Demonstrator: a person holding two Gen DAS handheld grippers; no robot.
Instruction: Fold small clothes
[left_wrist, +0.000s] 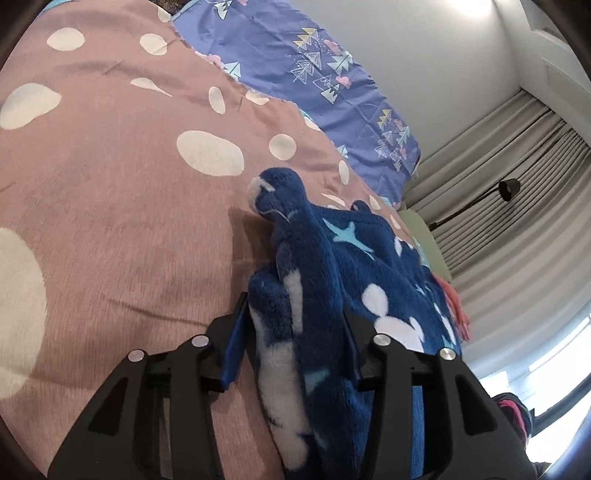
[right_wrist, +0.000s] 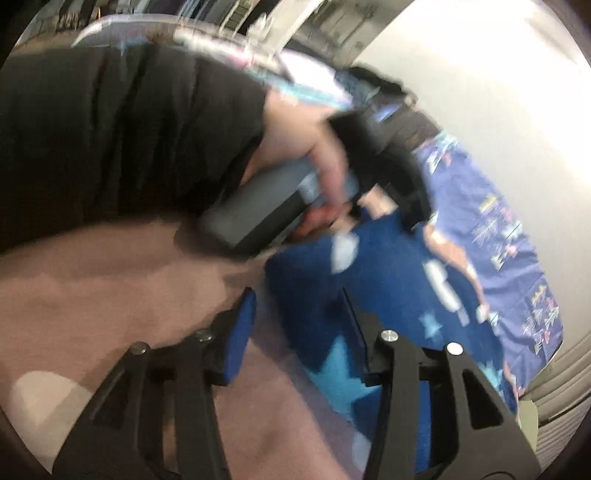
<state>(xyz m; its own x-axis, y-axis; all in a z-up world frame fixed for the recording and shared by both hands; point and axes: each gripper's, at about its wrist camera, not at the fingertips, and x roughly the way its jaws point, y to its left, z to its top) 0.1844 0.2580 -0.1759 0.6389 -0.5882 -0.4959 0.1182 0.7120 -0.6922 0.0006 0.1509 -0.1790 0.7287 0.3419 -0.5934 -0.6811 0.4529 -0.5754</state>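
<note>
Fleece garment (left_wrist: 332, 266), position?
— Bunched on pink bedspread (left_wrist: 110, 203) with white spots, toward its right-hand side in left wrist view. Dark blue pile, printed with white mouse-head shapes and pale blue stars (only markings legible).

Left gripper (left_wrist: 293, 332)?
— Roughly half open, thick fold of fleece filling the gap, left pad touching cloth at its tip. Firm pinch or loose contact: cannot tell.

Right gripper (right_wrist: 299, 332)?
— Parted; view badly blurred. Left pad bare over bedspread, clear of cloth; fleece edge lying along right finger only. Nothing held.

Room?
— Violet-blue sheet (left_wrist: 295, 74) with tree print beyond bedspread, white wall (left_wrist: 424, 55) behind. Pleated grey curtain (left_wrist: 517, 184) at right, black lamp (left_wrist: 508, 189) on thin arm in front of it.

Working space?
— Wide stretch of bare bedspread left of garment. In right wrist view, black sleeve (right_wrist: 110, 129) and hand (right_wrist: 317, 155) close above garment's far end.
</note>
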